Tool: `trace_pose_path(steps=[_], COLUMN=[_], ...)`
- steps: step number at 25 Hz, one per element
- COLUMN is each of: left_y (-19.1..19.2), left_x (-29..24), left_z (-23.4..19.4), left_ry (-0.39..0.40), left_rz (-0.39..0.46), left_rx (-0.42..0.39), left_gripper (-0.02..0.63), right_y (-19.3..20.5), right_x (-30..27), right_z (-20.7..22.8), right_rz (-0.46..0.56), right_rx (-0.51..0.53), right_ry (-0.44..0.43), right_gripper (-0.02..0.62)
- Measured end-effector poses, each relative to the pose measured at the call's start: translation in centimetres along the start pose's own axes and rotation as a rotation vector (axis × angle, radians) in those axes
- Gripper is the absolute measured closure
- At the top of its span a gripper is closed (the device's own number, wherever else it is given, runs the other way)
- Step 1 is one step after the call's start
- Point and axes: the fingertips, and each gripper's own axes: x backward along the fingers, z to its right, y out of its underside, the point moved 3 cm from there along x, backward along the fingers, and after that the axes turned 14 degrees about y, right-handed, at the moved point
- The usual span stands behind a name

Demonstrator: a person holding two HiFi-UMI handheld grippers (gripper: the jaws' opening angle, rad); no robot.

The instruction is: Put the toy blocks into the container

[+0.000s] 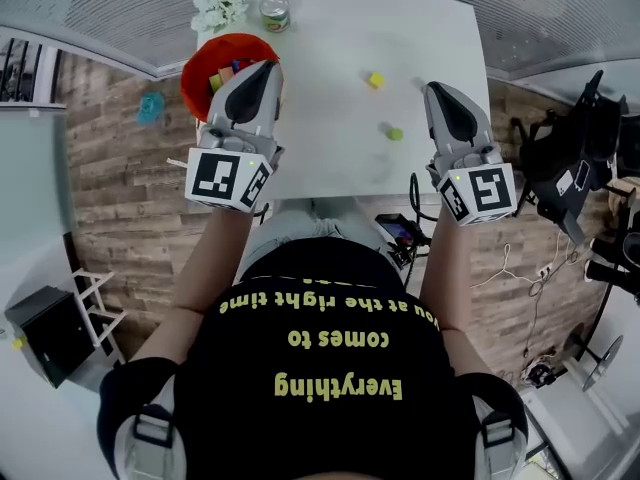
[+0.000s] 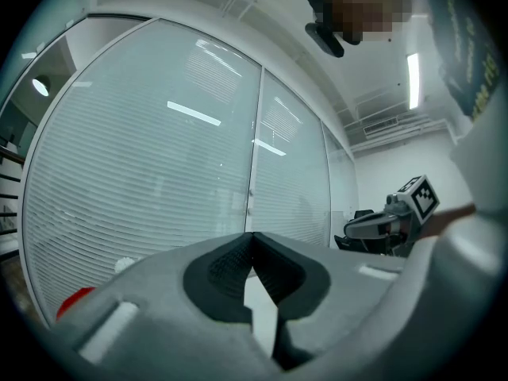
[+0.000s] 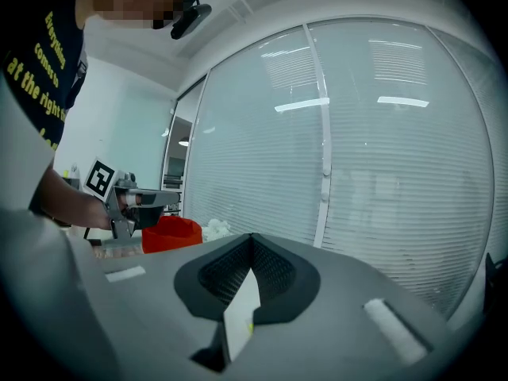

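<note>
A red container [image 1: 205, 68] with several blocks in it stands at the table's far left. My left gripper [image 1: 265, 65] hangs just to the right of it with its jaws shut and nothing in them; in the left gripper view its tips [image 2: 252, 236] meet. A yellow block [image 1: 375, 80] and a green block [image 1: 395, 133] lie on the white table [image 1: 330, 138]. My right gripper [image 1: 432, 88] is to the right of both blocks, shut and holding nothing [image 3: 252, 236]. The right gripper view shows the red container [image 3: 171, 232] and the left gripper [image 3: 131, 201] off to the left.
A small tin can [image 1: 273, 12] and a bunch of white flowers [image 1: 220, 3] stand at the table's far edge. Glass walls with blinds surround the table. A black chair [image 1: 565, 158] and cables on the floor lie to the right.
</note>
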Motion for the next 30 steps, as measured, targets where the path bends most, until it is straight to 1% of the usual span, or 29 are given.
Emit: trace_pose_path(steps=[4,10,19,25,30], left_y=[0.7,2.0,2.5,2.6,2.8], left_x=[-1.0,-1.6,-2.6,-3.9,-4.8], left_z=[0.6,1.1,0.7,1.3,2.5], left_ry=[0.034,0.057,0.075,0.111,0.152], left_rz=[-0.01,-0.038,-0.055,-0.056,-0.062], left_rx=[0.004,0.02,0.007,-0.013,-0.02], left_gripper=[0.609,0.609,0.609,0.609,0.609], right_y=[2.0,5.6,10.9,13.6,16.6], right_x=[0.4,0.6,-1.0,-1.5,-1.3], right_z=[0.4,0.5,0.1,-0.1,-0.5], right_rz=[-0.048,-0.141,-0.285,-0.37,-0.448], right_rx=[0.001,-0.001,0.009,0.024,0.009], right_ry=[0.014,0.009,-0.018,-0.037,-0.048], right_gripper=[0.588,0.588,0.588,0.587,0.557])
